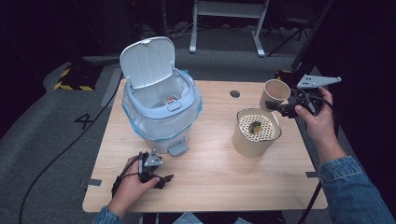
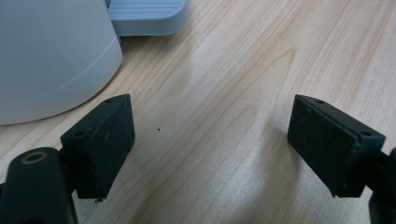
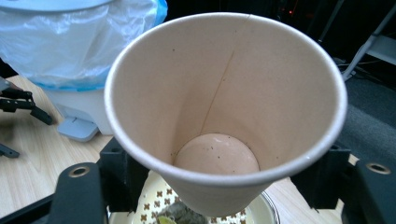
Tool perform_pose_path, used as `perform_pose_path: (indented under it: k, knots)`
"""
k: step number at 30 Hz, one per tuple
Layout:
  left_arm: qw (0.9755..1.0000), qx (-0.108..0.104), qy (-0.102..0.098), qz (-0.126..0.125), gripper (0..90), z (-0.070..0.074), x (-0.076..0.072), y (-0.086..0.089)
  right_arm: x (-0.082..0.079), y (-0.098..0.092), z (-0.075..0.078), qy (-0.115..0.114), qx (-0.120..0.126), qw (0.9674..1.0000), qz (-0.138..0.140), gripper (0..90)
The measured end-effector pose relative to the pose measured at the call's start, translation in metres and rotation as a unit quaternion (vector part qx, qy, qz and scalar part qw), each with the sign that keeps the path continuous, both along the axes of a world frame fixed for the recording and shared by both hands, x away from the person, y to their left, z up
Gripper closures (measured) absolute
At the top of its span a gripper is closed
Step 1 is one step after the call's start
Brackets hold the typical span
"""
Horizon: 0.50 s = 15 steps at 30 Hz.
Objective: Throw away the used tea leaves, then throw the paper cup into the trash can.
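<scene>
a wooden table [image 1: 210, 172] stood in a dark room. on its left side was a white bin [image 1: 161, 109] with its lid [image 1: 147, 61] flipped up. a see-through bag [image 1: 135, 122] with a blue edge hung over the bin's rim. a grey foot pedal [image 1: 178, 149] stuck out at the bottom of the bin.

the left gripper [image 1: 161, 179] was low over the table, near the front edge, just in front of the bin. the person's left hand [image 1: 128, 189] held it. in the left gripper view its two black jaws were spread wide with nothing between them, just bare wood. the bin's white wall [image 2: 51, 56] and the pedal [image 2: 147, 16] showed at the top of that view.

the right gripper [image 1: 285, 108] was up in the air at the right side of the table, in the person's right hand [image 1: 317, 119]. it was grasping a paper cup [image 1: 274, 93]. in the right gripper view the jaws pressed on both sides of the cup [image 3: 224, 116], and the cup was tipped so you could see right inside. the inside looked brown and wet, with little dark specks at the bottom.

under the cup, on the table, stood a round cream pot [image 1: 254, 135]. it had a strainer lid [image 1: 257, 126] full of small holes, and some dark bits lay on it.
</scene>
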State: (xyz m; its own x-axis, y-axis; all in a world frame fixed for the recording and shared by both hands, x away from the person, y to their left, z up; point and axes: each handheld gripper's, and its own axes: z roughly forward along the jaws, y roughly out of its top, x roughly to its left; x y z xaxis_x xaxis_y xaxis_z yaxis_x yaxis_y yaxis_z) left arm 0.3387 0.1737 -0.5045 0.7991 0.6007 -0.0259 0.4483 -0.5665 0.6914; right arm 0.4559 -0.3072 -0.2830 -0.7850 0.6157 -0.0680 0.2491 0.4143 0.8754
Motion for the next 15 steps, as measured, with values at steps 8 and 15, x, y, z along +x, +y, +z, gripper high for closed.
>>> perform_pose_path:
  k: [8,15]
  knots:
    - [1.0000,0.000,-0.001,0.002,15.6,0.000,-0.001,0.000,0.007,0.013,0.012,0.002,0.008,0.9999,0.013,29.6]
    - [1.0000,0.001,-0.002,0.002,15.6,0.000,-0.001,0.001,0.014,0.034,0.026,-0.002,0.015,0.9994,0.031,29.5]
